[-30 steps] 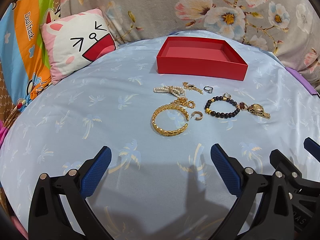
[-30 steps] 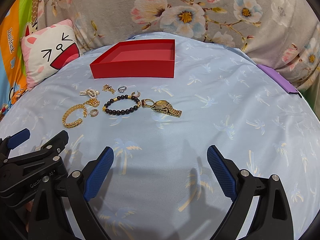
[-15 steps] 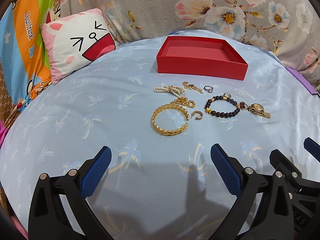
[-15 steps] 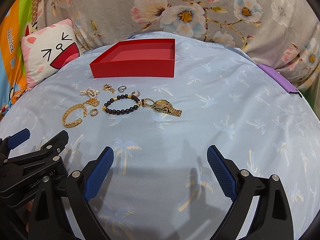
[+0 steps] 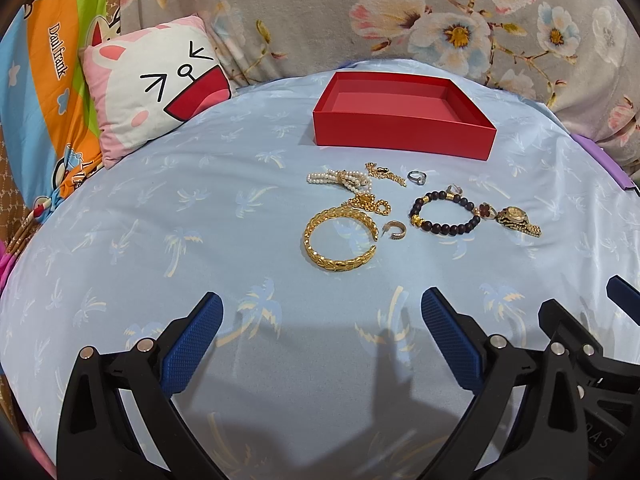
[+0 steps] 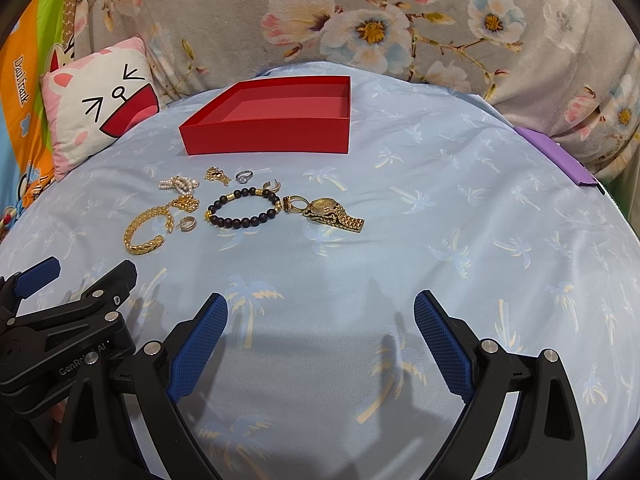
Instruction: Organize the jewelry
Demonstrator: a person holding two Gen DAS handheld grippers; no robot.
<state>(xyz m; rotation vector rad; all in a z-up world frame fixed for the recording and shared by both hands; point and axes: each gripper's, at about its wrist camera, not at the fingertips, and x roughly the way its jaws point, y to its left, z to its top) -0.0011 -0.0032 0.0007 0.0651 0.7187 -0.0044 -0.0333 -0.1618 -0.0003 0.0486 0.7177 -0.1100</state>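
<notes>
An empty red box (image 5: 404,142) (image 6: 268,136) stands at the far side of the blue sheet. In front of it lie a gold bangle (image 5: 340,264) (image 6: 140,236), a pearl strand (image 5: 340,178) (image 6: 178,184), a dark bead bracelet (image 5: 444,227) (image 6: 242,222), a gold watch (image 5: 518,220) (image 6: 334,214), a silver ring (image 5: 417,177) (image 6: 244,176), a small hoop earring (image 5: 396,230) (image 6: 187,224) and gold chains (image 5: 370,202). My left gripper (image 5: 322,324) is open, short of the bangle. My right gripper (image 6: 320,320) is open, short of the watch. Both are empty.
A cartoon-face pillow (image 5: 156,88) (image 6: 96,108) leans at the far left. Floral bedding (image 5: 440,20) rises behind the box. A purple flat object (image 6: 560,158) lies at the right edge of the sheet. The left gripper's body (image 6: 60,320) shows at lower left of the right wrist view.
</notes>
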